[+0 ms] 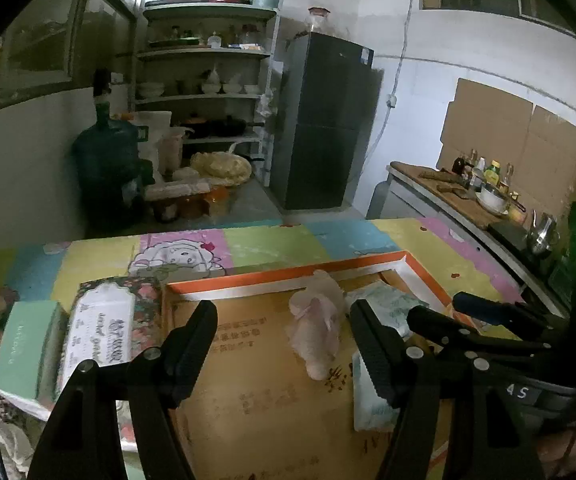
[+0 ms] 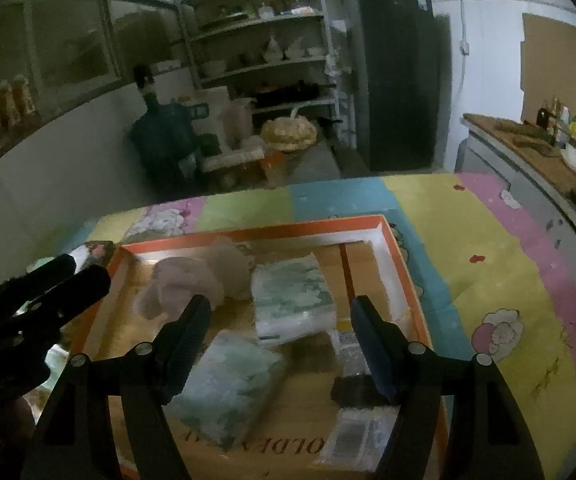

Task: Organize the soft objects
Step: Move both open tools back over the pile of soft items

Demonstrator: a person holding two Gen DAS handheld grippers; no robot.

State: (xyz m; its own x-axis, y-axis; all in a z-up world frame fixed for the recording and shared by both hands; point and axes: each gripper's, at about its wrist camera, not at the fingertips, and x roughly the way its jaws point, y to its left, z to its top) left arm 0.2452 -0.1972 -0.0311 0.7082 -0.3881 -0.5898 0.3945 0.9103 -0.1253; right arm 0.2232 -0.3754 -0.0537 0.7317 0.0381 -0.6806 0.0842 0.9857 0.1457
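A shallow cardboard box with an orange rim point(image 1: 288, 276) point(image 2: 247, 232) lies on the colourful mat. A pale pink plush toy point(image 1: 316, 332) point(image 2: 191, 280) lies in it at the far left. Two soft green-white tissue packs point(image 2: 292, 300) point(image 2: 227, 388) lie beside it; one shows in the left wrist view point(image 1: 372, 396). My left gripper point(image 1: 283, 344) is open and empty above the box, close to the plush. My right gripper point(image 2: 279, 340) is open and empty above the tissue packs. The left gripper also shows at the left edge of the right wrist view point(image 2: 47, 292).
A floral box point(image 1: 103, 328) and a mint green box point(image 1: 27, 352) lie left of the cardboard box. The mat point(image 2: 488, 260) extends right. Clear-wrapped packs point(image 2: 352, 432) sit in the box's near right. A counter with bottles point(image 1: 472, 196), a fridge point(image 1: 328, 120) and shelves point(image 1: 207, 96) stand beyond.
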